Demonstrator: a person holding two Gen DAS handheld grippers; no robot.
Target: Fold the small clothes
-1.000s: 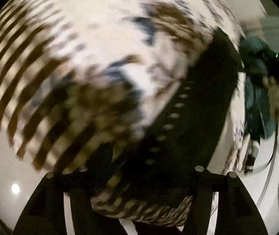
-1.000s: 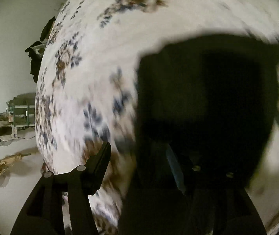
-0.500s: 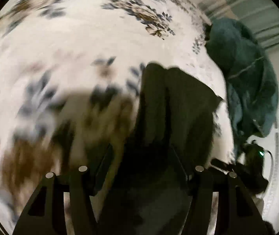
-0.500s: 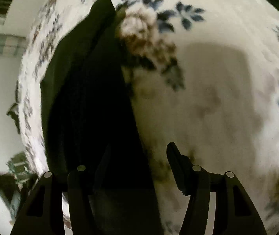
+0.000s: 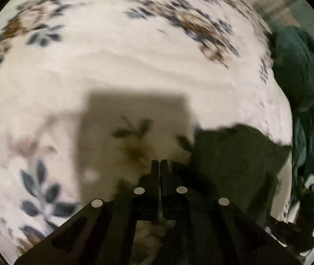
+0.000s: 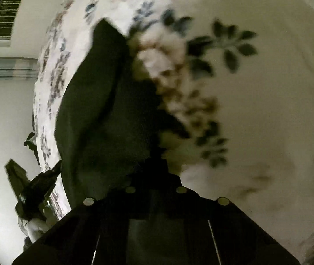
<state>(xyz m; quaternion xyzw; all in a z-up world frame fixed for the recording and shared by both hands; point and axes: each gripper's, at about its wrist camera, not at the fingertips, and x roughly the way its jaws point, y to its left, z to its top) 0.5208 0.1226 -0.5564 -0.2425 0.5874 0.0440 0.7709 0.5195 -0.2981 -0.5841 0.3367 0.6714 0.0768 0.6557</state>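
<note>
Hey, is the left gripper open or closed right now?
Shut: the left gripper has both fingers pressed together, nothing visible between them, beside the dark garment.

The left gripper [image 5: 159, 163], a black two-finger tool, has its fingers [image 5: 155, 172] pressed together, the tips meeting with only a thin seam between them and nothing visibly caught there. It points forward and down, its tips low in the left wrist view. The right gripper [image 6: 157, 162], black as well, also has its fingers drawn together at the tips; whether cloth is pinched between them cannot be told in the dark, blurred view.
</note>
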